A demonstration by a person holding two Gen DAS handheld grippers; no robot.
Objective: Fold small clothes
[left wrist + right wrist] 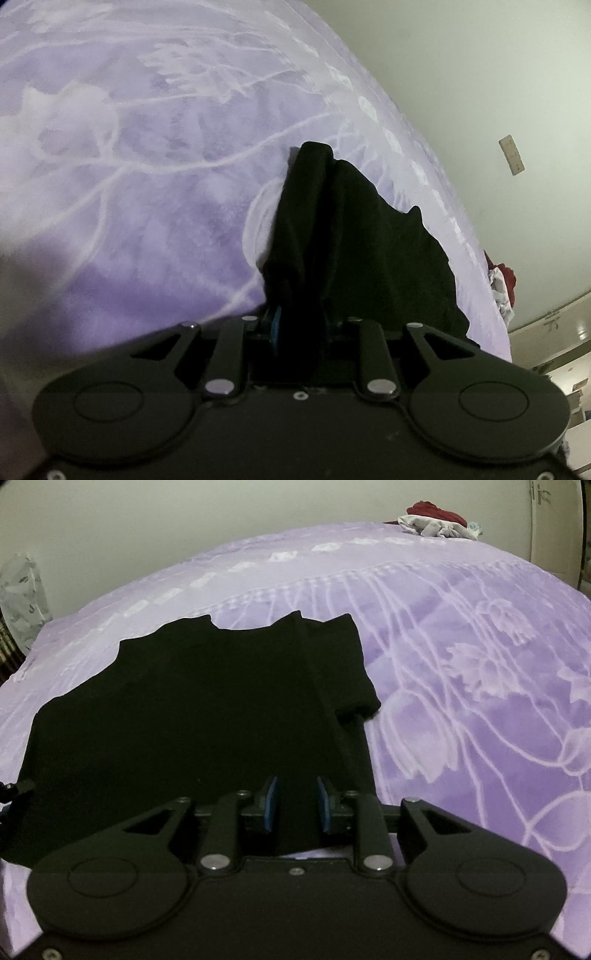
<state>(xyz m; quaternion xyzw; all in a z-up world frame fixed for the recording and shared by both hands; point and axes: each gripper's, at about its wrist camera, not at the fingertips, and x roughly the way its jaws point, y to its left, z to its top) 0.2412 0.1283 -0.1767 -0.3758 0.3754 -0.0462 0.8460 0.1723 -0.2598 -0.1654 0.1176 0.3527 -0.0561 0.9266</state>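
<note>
Right wrist view: black T-shirt (184, 709) flat on purple bed (461, 709); right hand-held gripper (295, 805) narrowly parted around its hem. Left hand-held gripper (295, 325) clamps bunched shirt fabric.

Both views are showing dim, flat indoor light with a cool violet cast; its source is not appearing in frame. The purple floral plush blanket (147, 155) is rendering soft and smeared in the left wrist view, most strongly toward its near-left corner, where a grey shadow is falling. The black cotton garment (192, 709) lying on that blanket is reading as a near-featureless mass, its folds barely resolving. Fisheye distortion is bowing the blanket's far edge into an arc. Grain and compression are softening all detail.
</note>
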